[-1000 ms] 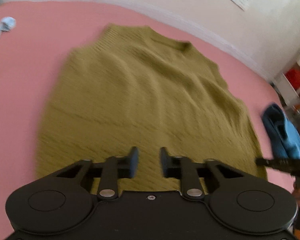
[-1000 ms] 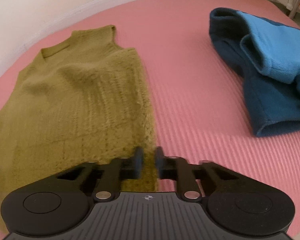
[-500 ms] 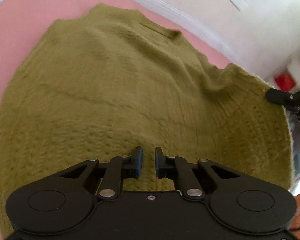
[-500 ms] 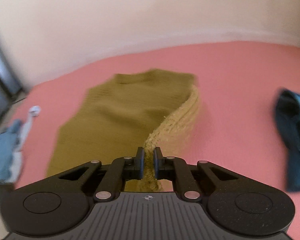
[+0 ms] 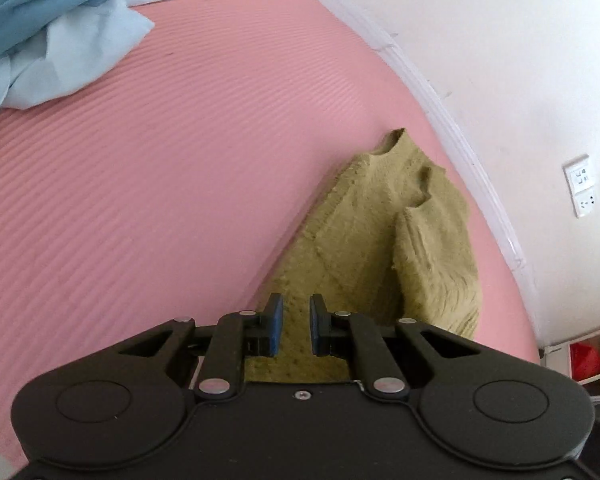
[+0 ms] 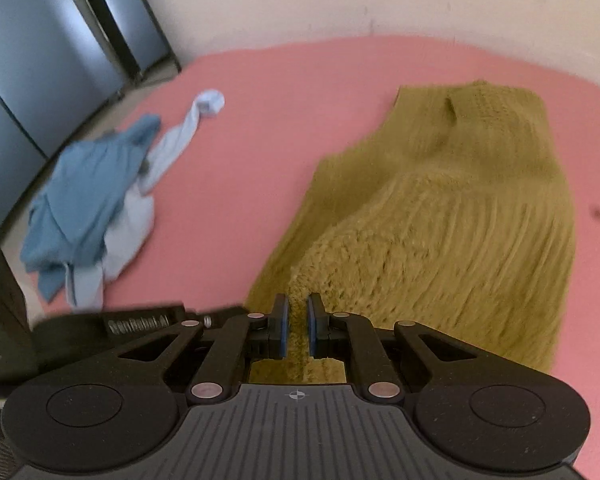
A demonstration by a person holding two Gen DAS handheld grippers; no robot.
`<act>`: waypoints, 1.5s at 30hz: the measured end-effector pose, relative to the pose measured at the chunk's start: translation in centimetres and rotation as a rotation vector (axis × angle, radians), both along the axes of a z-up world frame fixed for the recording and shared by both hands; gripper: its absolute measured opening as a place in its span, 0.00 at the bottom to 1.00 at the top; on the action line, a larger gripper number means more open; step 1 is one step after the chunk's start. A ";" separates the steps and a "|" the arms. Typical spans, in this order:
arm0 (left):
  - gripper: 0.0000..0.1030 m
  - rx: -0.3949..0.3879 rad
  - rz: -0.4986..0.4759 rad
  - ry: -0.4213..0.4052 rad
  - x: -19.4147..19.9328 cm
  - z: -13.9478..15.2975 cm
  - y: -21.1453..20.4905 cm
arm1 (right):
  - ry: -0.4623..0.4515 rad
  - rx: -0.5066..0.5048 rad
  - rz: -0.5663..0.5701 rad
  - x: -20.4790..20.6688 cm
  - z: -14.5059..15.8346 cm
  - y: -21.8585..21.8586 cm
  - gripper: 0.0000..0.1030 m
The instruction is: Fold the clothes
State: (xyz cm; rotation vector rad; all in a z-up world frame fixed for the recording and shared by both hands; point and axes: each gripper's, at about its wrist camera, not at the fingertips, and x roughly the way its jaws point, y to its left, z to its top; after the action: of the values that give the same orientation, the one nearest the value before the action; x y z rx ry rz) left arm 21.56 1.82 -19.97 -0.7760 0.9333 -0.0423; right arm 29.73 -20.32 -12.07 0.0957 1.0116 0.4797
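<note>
Both grippers, left (image 5: 294, 326) and right (image 6: 297, 328), pinch the olive sweater (image 6: 440, 232) at its near edge. It lies doubled over on the pink mat (image 5: 160, 180). Farther left, blue clothes (image 6: 88, 200) sit crumpled.

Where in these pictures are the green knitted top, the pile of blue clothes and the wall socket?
green knitted top (image 6: 460, 216): right wrist view, on the folded-over knit layer.
pile of blue clothes (image 6: 88, 196): right wrist view, on the darker blue cloth.
wall socket (image 5: 582, 186): left wrist view, on its white faceplate.
</note>
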 end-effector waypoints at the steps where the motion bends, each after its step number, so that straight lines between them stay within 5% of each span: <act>1: 0.10 -0.001 -0.015 -0.005 0.1 0.1 -0.3 | -0.004 -0.020 0.002 -0.2 -0.4 0.2 0.08; 4: 0.15 -0.005 -0.068 -0.023 0.5 0.4 -1.1 | 0.005 -0.011 0.007 -0.7 -0.8 -0.3 0.12; 6: 0.23 -0.010 -0.100 -0.044 0.5 0.9 -1.5 | 0.015 -0.008 0.011 -0.8 -0.4 -1.3 0.24; 12: 0.34 0.014 -0.188 -0.071 0.0 2.0 -2.5 | -0.022 0.000 -0.056 -0.6 0.5 -5.4 0.24; 18: 0.35 0.160 -0.254 -0.062 -2.1 3.5 -5.3 | -0.021 -0.025 -0.176 2.5 1.6 -9.0 0.24; 22: 0.41 0.404 -0.306 -0.088 -3.4 4.3 -9.3 | -0.011 -0.061 -0.189 6.6 2.9 -7.9 0.26; 24: 0.41 0.428 -0.334 -0.091 -3.5 3.6 -10.3 | 0.009 -0.074 -0.191 8.4 3.4 -6.8 0.27; 27: 0.41 0.414 -0.341 -0.108 -4.1 3.8 -9.6 | 0.049 -0.131 -0.136 10.8 3.3 -3.8 0.36; 35: 0.45 0.273 -0.242 -0.169 -3.6 5.0 -7.0 | 0.127 -0.305 -0.061 15.1 0.7 2.0 0.36; 45: 0.43 0.299 -0.370 -0.083 -3.0 2.9 -9.8 | 0.173 -0.431 -0.051 15.6 -2.6 4.5 0.38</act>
State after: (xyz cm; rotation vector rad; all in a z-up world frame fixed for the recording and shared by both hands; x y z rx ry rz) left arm 18.52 -7.96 -17.11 -0.3172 0.9669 -0.2513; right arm 45.30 -15.85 -14.67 -0.2246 1.2595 0.2006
